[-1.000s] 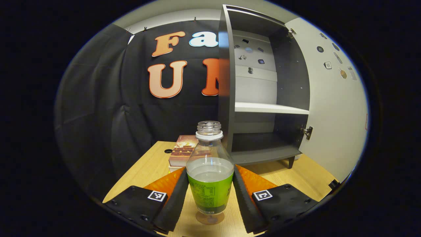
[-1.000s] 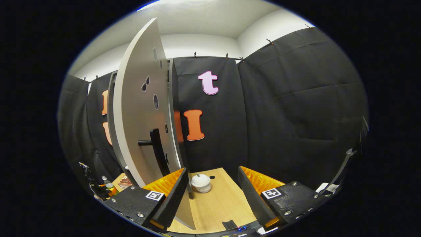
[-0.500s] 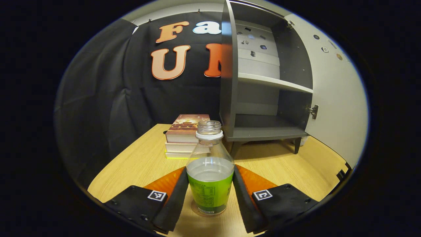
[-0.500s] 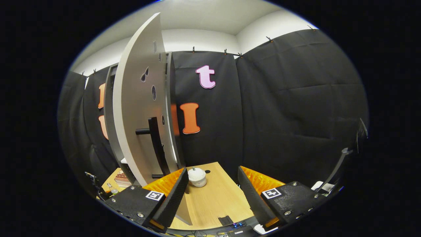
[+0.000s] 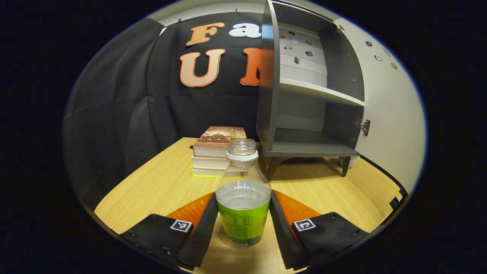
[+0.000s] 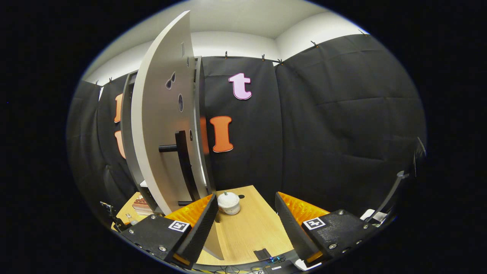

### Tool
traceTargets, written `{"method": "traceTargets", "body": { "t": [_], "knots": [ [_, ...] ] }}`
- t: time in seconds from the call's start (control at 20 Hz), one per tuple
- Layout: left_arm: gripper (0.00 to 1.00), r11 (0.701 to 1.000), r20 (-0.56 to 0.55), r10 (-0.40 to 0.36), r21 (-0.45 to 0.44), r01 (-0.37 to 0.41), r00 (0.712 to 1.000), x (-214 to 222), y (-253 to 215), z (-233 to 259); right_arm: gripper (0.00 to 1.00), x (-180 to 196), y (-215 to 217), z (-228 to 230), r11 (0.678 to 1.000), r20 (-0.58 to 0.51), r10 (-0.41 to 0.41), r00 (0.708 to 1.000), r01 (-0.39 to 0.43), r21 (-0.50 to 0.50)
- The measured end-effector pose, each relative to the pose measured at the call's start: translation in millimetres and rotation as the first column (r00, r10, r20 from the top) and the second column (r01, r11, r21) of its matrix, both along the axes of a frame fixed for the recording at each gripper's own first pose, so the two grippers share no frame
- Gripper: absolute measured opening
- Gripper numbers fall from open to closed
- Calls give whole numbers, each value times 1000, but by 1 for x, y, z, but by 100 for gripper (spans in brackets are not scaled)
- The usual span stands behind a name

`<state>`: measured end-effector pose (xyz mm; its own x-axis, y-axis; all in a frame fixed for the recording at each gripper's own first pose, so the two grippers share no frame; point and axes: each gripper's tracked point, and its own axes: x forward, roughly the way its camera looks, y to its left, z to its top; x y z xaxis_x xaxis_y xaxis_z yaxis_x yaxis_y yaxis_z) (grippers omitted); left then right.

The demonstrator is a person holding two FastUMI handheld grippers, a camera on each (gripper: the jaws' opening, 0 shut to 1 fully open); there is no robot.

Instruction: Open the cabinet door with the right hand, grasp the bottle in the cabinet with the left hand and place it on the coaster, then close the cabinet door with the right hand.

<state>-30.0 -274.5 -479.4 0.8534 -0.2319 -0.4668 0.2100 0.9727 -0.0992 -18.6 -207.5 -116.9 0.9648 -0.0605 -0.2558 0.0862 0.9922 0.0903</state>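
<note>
The bottle (image 5: 242,198), uncapped, upright and partly filled with clear liquid, is held between both fingers of the left tongs (image 5: 242,224), which press on its green label from either side. Its base is seen at or just above a round clear coaster (image 5: 224,239) on the tabletop (image 5: 159,186); whether it touches cannot be told. Beyond the bottle, a stack of books (image 5: 215,150) lies on the tabletop, just beside the grey cabinet (image 5: 304,114). The cabinet is seen with its door (image 5: 384,114) swung open and its lower compartment and shelf bare.

In the right gripper view, the right tongs (image 6: 245,228) are spread wide with nothing held between them. The open door (image 6: 163,129) stands near their left finger, its dark handle (image 6: 182,163) facing the camera. A small white lidded jar (image 6: 228,203) sits on the tabletop beside the door's lower edge.
</note>
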Motion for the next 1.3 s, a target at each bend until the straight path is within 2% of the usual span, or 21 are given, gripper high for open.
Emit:
{"method": "traceTargets", "body": {
  "t": [0.2,0.7,0.75,0.8,0.95,1.15,1.3],
  "knots": [
    [85,1000,-9,5,14,-5,1000,-3,1,0,93,4,4,-3,1000,-4,7,1000,-7,8],
    [86,997,-15,-18,76,19,1000,-7,2,1,93,12,8,-12,999,-17,18,1000,-18,31],
    [86,996,-15,-22,81,24,1000,-9,1,2,99,12,7,-12,999,-17,18,1000,-18,33],
    [86,996,-16,-28,84,29,999,-9,0,3,99,12,8,-13,999,-18,19,1000,-18,35],
    [86,994,-11,-40,103,41,999,-11,-1,6,87,16,8,-18,999,-23,19,1000,-18,45],
    [86,990,-13,-66,124,67,998,-13,-4,11,99,16,8,-22,998,-28,22,999,-20,64],
    [87,988,9,-76,136,74,997,-12,-5,24,99,16,6,-25,998,-30,18,999,-17,55]
  ]
}}
